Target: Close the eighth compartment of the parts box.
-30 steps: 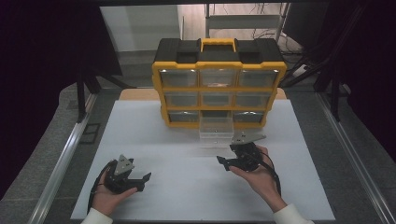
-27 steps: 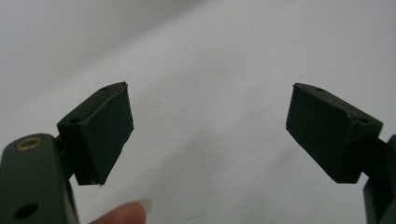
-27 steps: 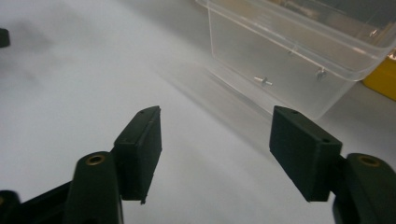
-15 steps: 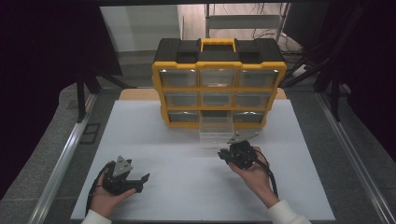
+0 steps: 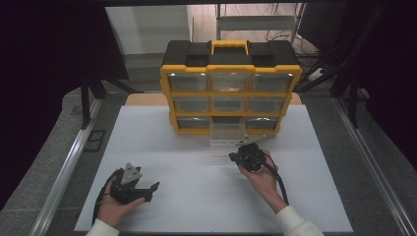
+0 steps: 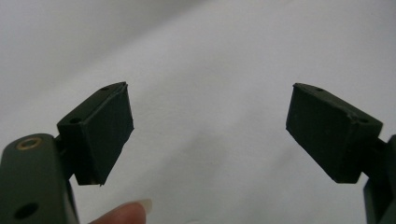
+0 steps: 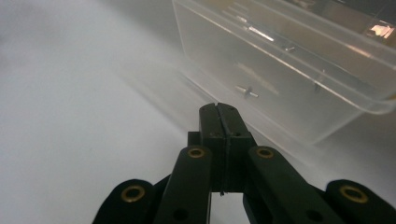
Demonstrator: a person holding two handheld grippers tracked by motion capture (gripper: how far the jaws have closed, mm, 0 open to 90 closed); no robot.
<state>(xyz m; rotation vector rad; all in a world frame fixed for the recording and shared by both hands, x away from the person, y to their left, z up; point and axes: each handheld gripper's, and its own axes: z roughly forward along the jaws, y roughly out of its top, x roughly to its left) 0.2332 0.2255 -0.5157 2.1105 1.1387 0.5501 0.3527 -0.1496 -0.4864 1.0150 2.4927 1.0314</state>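
A yellow and black organiser (image 5: 230, 73) with clear drawers stands at the back of the white table (image 5: 196, 147). Its bottom middle drawer (image 5: 227, 133) is pulled out toward me. My right gripper (image 5: 237, 156) sits just in front of that drawer, jaws pressed together with nothing between them. In the right gripper view the shut gripper (image 7: 219, 113) points at the clear drawer (image 7: 289, 70), which holds small metal screws (image 7: 246, 91). My left gripper (image 5: 152, 191) rests at the near left, open. In the left gripper view its wide-open gripper (image 6: 210, 126) frames bare white table.
A wooden board (image 5: 145, 100) shows behind the white table at the organiser's left. Metal rails (image 5: 69, 162) run along both sides of the table. A black cable (image 5: 278, 179) trails from the right gripper along the forearm. A fingertip (image 6: 123, 212) shows beside the left jaw.
The right hand has rolled its gripper, so the grey plate on top has turned out of sight, and it has shifted slightly left before the drawer. The left gripper has barely moved.
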